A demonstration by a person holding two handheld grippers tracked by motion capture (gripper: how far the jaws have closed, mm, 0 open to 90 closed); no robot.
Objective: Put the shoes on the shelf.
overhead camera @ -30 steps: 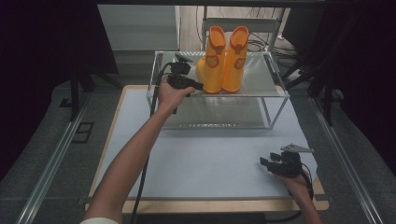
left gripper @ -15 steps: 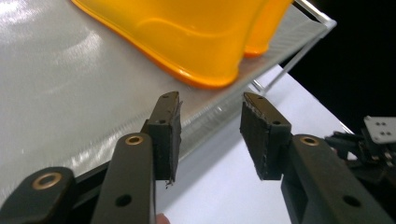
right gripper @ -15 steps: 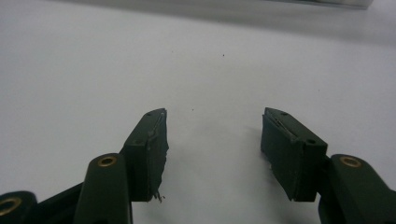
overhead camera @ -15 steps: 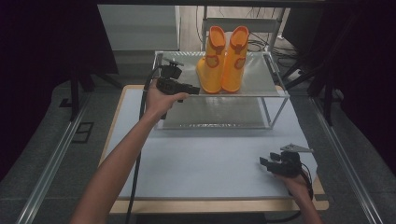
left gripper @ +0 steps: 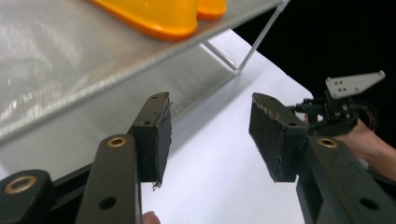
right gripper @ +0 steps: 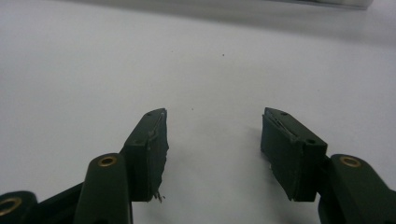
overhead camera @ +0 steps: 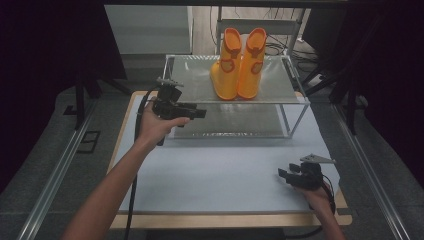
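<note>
The left gripper (overhead camera: 200,113) sits at about nine o'clock of the pair of orange boots (overhead camera: 239,64), near them but apart, just off the left front corner of the clear rack (overhead camera: 295,97). Its jaws have just been opening and stand spread with nothing between them. The boots stand upright, side by side, on the rack's top shelf. At five o'clock on the white mat (overhead camera: 220,165), the right gripper (overhead camera: 284,176) rests, jaws spread and empty.

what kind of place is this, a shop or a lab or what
Most likely a lab or recording setup, not a shop. A white-topped table stands among dark curtains and cables, a small glass shelf holds only a pair of orange boots, and a person holds a cabled gripper in each hand.
</note>
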